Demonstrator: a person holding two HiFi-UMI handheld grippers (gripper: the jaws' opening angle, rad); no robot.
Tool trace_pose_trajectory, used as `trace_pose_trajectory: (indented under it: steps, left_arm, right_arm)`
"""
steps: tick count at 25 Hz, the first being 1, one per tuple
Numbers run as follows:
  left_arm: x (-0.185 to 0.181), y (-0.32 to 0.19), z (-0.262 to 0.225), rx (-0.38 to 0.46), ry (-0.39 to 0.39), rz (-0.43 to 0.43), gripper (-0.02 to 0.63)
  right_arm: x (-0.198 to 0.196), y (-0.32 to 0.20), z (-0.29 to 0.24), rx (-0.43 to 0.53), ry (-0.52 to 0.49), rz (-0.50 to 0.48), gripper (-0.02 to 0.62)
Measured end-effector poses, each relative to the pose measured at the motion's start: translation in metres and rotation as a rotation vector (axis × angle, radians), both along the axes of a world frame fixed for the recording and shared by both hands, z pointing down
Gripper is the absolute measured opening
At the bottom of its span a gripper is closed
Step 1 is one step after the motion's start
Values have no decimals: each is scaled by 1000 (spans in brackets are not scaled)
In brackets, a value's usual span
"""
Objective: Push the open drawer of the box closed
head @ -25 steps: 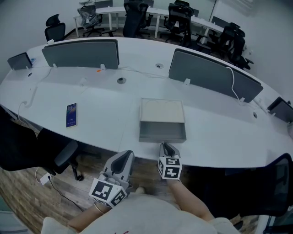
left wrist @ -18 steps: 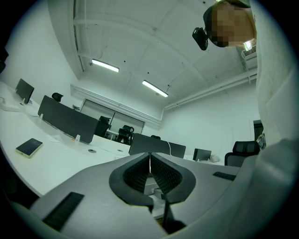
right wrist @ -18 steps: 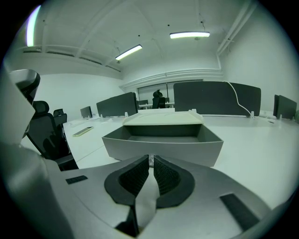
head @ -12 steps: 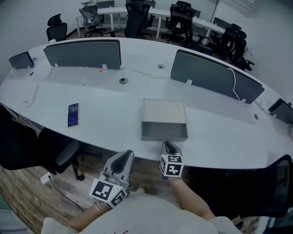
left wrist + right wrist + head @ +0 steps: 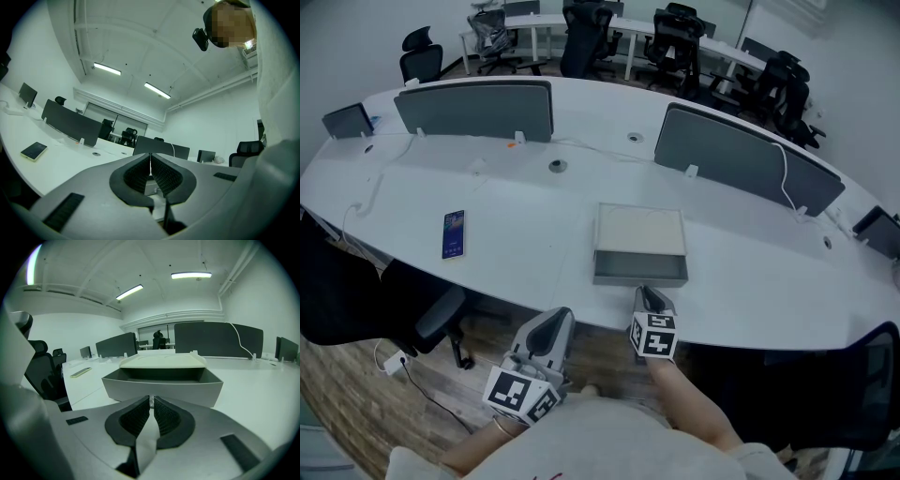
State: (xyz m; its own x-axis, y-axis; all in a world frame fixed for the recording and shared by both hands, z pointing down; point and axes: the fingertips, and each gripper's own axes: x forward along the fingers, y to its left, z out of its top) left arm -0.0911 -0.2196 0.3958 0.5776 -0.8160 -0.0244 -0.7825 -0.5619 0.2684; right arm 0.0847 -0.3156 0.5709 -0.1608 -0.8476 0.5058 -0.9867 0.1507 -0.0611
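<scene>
A flat box with a cream lid (image 5: 639, 228) lies in the middle of the white table (image 5: 525, 234). Its grey drawer (image 5: 639, 269) sticks out toward me, and the drawer's front wall (image 5: 161, 389) fills the right gripper view just ahead of the jaws. My right gripper (image 5: 645, 297) is shut and points at the drawer front from the table's near edge, a small gap short of it. My left gripper (image 5: 560, 323) is shut with nothing in it, held below the table edge to the left, its jaws (image 5: 150, 172) pressed together.
A phone (image 5: 453, 233) lies on the table at the left. Grey partition screens (image 5: 476, 110) (image 5: 741, 159) stand along the far side, with a white cable (image 5: 581, 146) between them. Office chairs (image 5: 422, 319) sit by the near edge and beyond the table.
The right gripper has edged forward toward the drawer front, and the drawer now sticks out a little less. The head view has shifted slightly. The left gripper has stayed where it was.
</scene>
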Motion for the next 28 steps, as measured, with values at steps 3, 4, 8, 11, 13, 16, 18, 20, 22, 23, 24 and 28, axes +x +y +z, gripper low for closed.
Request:
trace_pose_trajectory:
  steps: [3,4,8,11,13,16,18,20,22,23,24,28]
  left_arm:
    - [-1,0,0,-1,1,-5,18]
    - [-2,0,0,-1,1,-7,18]
    - [-3,-1,1,-1,0,-13,18]
    - [-4,0,0,0,-4,-16,18]
    - [-6,0,0,2,-5,-20,18]
    - [-9,1,1,3,-7,-26,18]
    - [-11,0,1,4,-7,-30,18]
    - [-11,-2,0,1,0,-35,18]
    - [-12,-2,-1,-5,4,-41,18]
    - [-13,-2,-1,-4,4,-45,18]
    - [-14,-2,-1,-3,4,-49,18]
    - [-19,-3,-1,-2,5,-64,18]
  right_arm:
    - [0,-1,0,1,0,-2,41]
    - [0,-2,0,1,0,-2,41]
    - [0,-4,0,2,-2,-2,41]
    - [0,-6,0,3,-2,-2,40]
    - [0,-7,0,2,-4,-1,40]
    - [0,-9,0,1,-6,0,38]
    - [-1,-11,-1,1,-6,-1,38]
    - [-1,-12,-1,1,-5,-2,38]
    - [0,-13,-1,1,-5,-4,38]
    - [0,-14,-1,0,-5,-4,38]
    - [1,-15,-1,0,-5,-4,38]
    - [0,-19,0,-2,-8,-2,37]
